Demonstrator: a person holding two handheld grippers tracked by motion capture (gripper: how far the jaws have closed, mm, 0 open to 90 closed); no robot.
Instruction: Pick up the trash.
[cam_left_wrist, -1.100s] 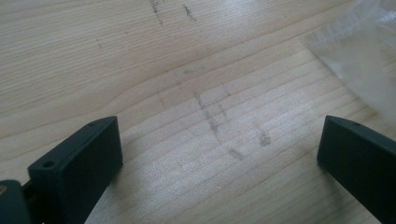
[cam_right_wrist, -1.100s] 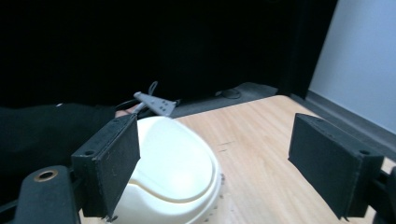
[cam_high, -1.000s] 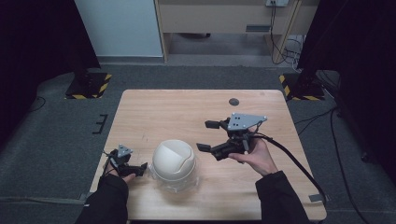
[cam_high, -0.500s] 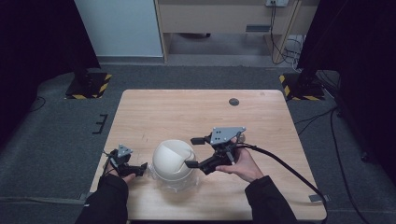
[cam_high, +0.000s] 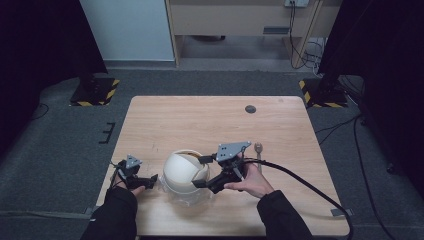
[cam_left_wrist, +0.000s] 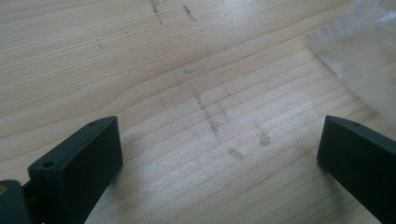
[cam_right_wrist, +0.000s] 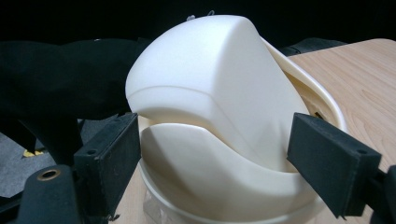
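My right tongs (cam_high: 204, 172) sit at the right side of the white dome (cam_high: 184, 170), near the front middle of the table (cam_high: 210, 120). Their jaws stand wide, one on each side of the dome's edge. In the right gripper view the tongs (cam_right_wrist: 215, 154) show the dome (cam_right_wrist: 210, 84) filling the gap between the two black jaws, close up; I cannot tell if either pad touches it. The dome is a rounded cream shell, tilted, and it sits in a cream bowl (cam_right_wrist: 322, 107) whose rim shows behind it and below it. The bowl's inside is hidden by the shell.

My right hand (cam_high: 250, 181) grips the tongs from behind, and the cable (cam_high: 310, 185) trails off toward the front right edge of the table.

My left tongs (cam_high: 145, 181) lie low at the front left of the table, just beside the dome's left side but apart from it. Jaws wide, nothing between them. In the left gripper view the tongs (cam_left_wrist: 219, 154) look down on bare wood with faint grey scuffs. A piece of clear plastic (cam_left_wrist: 359, 56) lies at the upper right of that view, beyond the right jaw and not touched by it.

A small spoon (cam_high: 258, 150) lies on the table just right of my right tongs. A dark round spot (cam_high: 250, 109) sits near the far edge, well apart from everything else.
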